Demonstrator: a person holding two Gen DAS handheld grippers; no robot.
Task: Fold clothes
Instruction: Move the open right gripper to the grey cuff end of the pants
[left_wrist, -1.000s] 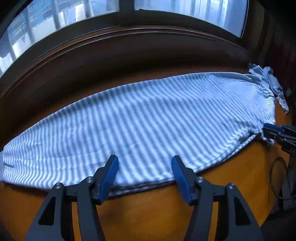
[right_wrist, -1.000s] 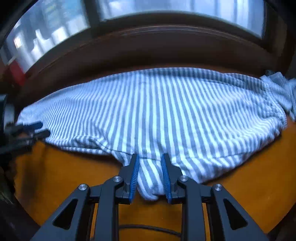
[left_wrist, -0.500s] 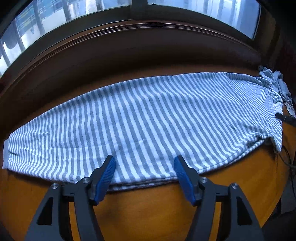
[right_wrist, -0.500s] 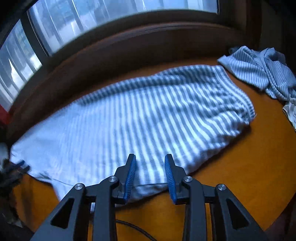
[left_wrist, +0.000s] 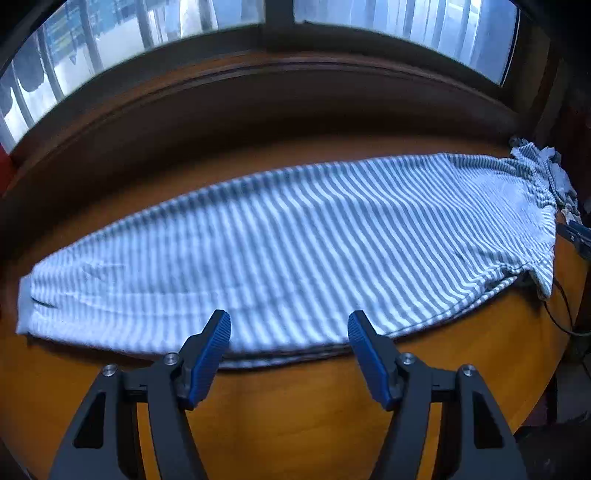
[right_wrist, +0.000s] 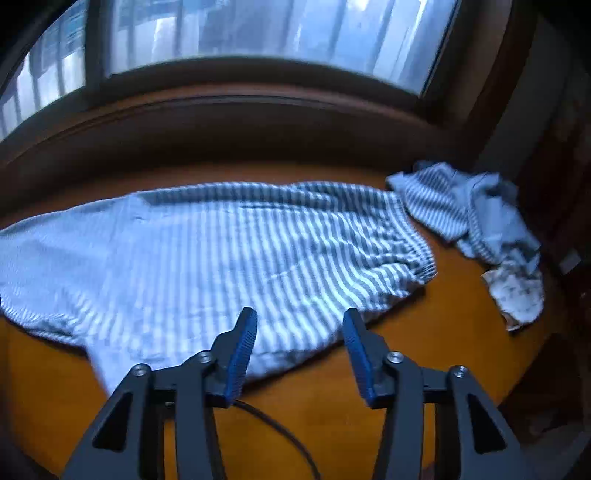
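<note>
Where the orange-brown wooden worktop (left_wrist: 295, 424) meets the dark window ledge, a soft knit garment with grey-and-white stripes (left_wrist: 295, 251) lies flat, a long, tapered shape whose long axis runs left to right across both views. Its narrow cuffed end (left_wrist: 24, 310) points left; its gathered, elastic-looking end (right_wrist: 417, 251) points right. The left tool (left_wrist: 289, 345) hovers at the garment's near edge, blue ribbed pads spread wide, gripping nothing. The right tool (right_wrist: 299, 343) is likewise spread apart and empty, over the near hem. Further right, a crumpled heap of striped cloth (right_wrist: 469, 210) sits just beside the gathered end. A dark cable (right_wrist: 280, 435) curls on the worktop beneath the right tool.
</note>
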